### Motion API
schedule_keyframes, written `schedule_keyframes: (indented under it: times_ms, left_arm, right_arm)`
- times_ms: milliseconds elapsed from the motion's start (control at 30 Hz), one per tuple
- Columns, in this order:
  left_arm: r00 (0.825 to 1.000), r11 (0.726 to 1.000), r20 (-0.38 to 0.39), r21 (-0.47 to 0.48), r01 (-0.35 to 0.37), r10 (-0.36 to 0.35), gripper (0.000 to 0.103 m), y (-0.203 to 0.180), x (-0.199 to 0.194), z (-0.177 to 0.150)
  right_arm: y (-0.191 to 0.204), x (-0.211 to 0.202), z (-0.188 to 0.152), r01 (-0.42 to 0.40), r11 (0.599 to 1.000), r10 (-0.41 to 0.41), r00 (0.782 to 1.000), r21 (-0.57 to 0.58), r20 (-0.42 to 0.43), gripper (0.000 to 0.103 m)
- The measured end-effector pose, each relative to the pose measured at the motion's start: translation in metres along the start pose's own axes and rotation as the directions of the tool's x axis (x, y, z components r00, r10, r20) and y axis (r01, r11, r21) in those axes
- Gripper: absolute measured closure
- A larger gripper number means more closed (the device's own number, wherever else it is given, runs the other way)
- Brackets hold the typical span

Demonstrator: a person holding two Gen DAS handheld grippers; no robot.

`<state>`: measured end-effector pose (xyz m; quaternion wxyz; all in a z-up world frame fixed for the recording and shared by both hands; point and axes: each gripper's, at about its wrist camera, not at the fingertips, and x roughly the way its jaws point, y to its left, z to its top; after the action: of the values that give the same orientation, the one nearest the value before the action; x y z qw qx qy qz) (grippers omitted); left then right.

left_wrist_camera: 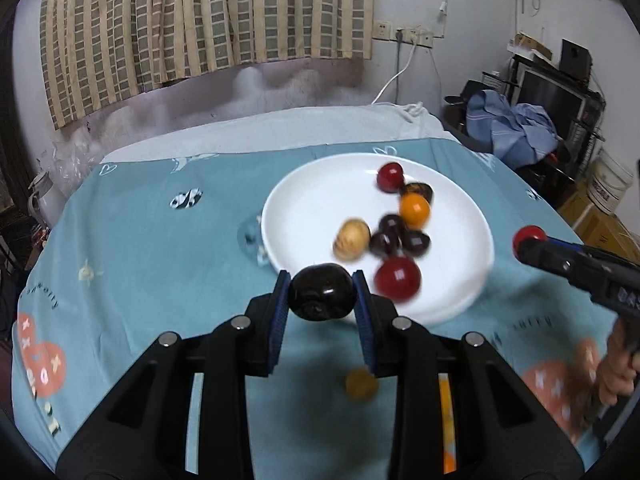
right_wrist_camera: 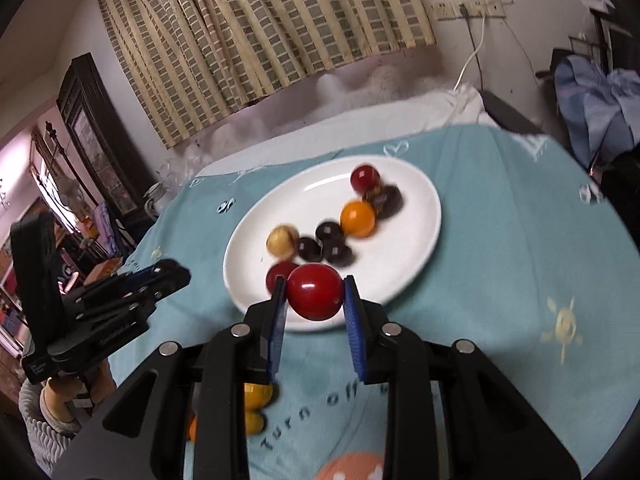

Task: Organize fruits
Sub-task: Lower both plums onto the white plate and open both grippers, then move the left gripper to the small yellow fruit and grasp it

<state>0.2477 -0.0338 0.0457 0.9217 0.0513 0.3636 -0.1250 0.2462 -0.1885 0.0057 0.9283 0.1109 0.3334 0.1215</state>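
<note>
A lived-in room of a home, cluttered and plainly domestic. A striped checked curtain (left_wrist_camera: 192,20) hangs on the back wall beside wall sockets (left_wrist_camera: 404,34) with a white cable (left_wrist_camera: 394,80) trailing down. The counter wears a teal cloth (left_wrist_camera: 160,240) printed with cartoon figures, and a white plate (left_wrist_camera: 320,200) sits on it. Blue laundry (left_wrist_camera: 516,128) is heaped on a chair near a dark screen (left_wrist_camera: 552,96). A dark wooden glass-fronted cabinet (right_wrist_camera: 96,136) stands at the left, and a white bucket (left_wrist_camera: 610,184) on the floor.
</note>
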Motion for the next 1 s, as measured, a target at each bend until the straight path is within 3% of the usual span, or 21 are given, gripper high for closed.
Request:
schedule_keyframes:
  times_ms: [200,267,300,333,367,567,767,1000]
  left_arm:
    - [0.999,0.999,-0.049,-0.041,0.017,-0.019,0.069,-0.003,0.048,0.005]
    - [0.995,0.997,-0.081,-0.061,0.046,-0.051,0.058,-0.001,0.058,0.004]
    - [0.995,0.995,-0.067,-0.081,0.063,-0.068,0.050,0.003,0.056,0.005]
    - [0.997,0.994,-0.038,-0.096,0.058,-0.062,0.046,0.006,0.052,0.006]
    - [0.999,0.994,-0.024,-0.100,0.043,-0.046,0.035,0.008,0.049,0.007]
    - [1.000,0.993,0.005,-0.116,0.014,-0.013,0.033,0.014,0.030,0.004]
    - [0.996,0.996,0.054,-0.056,-0.066,0.069,0.025,0.005,-0.005,-0.017]
    - [0.989,0.991,0.081,-0.067,-0.117,0.122,0.017,0.007,-0.035,-0.053]
  right_arm:
    - [-0.013,0.041,0.009,0.059,0.998,-0.058,0.998,0.024,-0.026,0.071]
    - [-0.019,0.050,0.004,0.081,0.996,-0.080,0.996,0.028,-0.038,0.067]
    - [-0.021,0.051,0.003,0.090,0.995,-0.088,0.995,0.035,-0.036,0.061]
    - [-0.026,0.052,0.001,0.103,0.993,-0.101,0.994,0.059,-0.032,0.041]
    - [-0.028,0.051,-0.001,0.104,0.991,-0.103,0.994,0.080,-0.020,0.033]
    - [-0.029,0.022,-0.004,0.076,0.992,-0.081,0.996,0.105,0.049,0.033]
    - [-0.022,0.004,-0.021,0.047,0.993,-0.052,0.998,0.110,0.042,0.033]
    - [-0.004,-0.009,-0.048,0.046,0.997,-0.048,0.998,0.062,0.032,0.033]
